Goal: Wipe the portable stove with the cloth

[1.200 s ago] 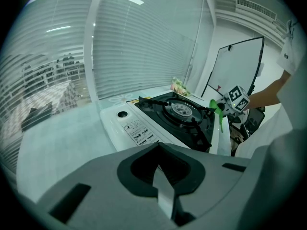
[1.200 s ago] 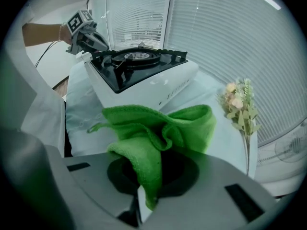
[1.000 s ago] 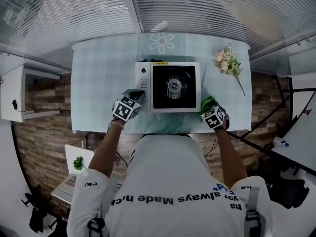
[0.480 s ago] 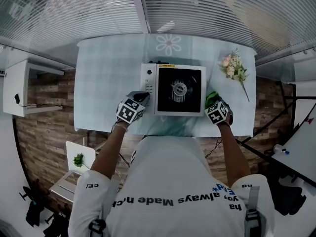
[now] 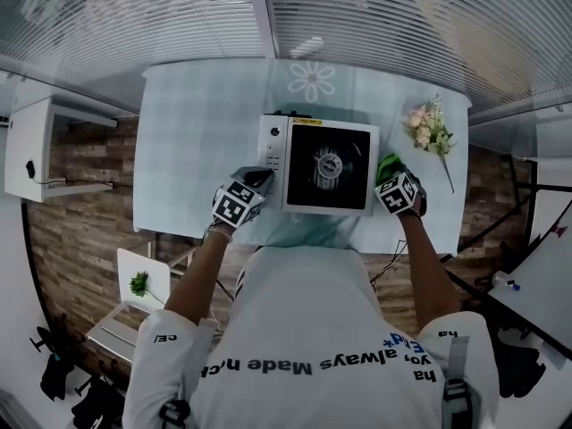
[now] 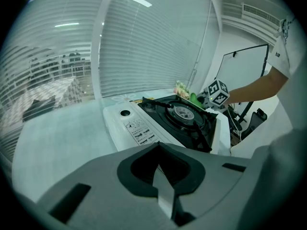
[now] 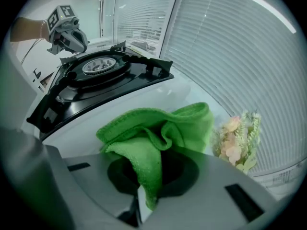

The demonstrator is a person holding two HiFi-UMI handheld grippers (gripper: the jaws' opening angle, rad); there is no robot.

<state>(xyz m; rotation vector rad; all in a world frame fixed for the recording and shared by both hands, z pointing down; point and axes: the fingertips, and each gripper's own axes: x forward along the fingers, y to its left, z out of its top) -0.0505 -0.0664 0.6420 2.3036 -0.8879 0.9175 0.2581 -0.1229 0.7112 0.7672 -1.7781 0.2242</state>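
"Since a second ago the right gripper (image 5: 391, 177) has slid up the stove's (image 5: 326, 164) right edge."

"Its fingers pinch the green cloth (image 7: 158, 133), bunched over the white rim at centre-right of the frame. The left gripper (image 6: 165, 195) has its fingers closed on nothing, by the stove's lower-left corner."
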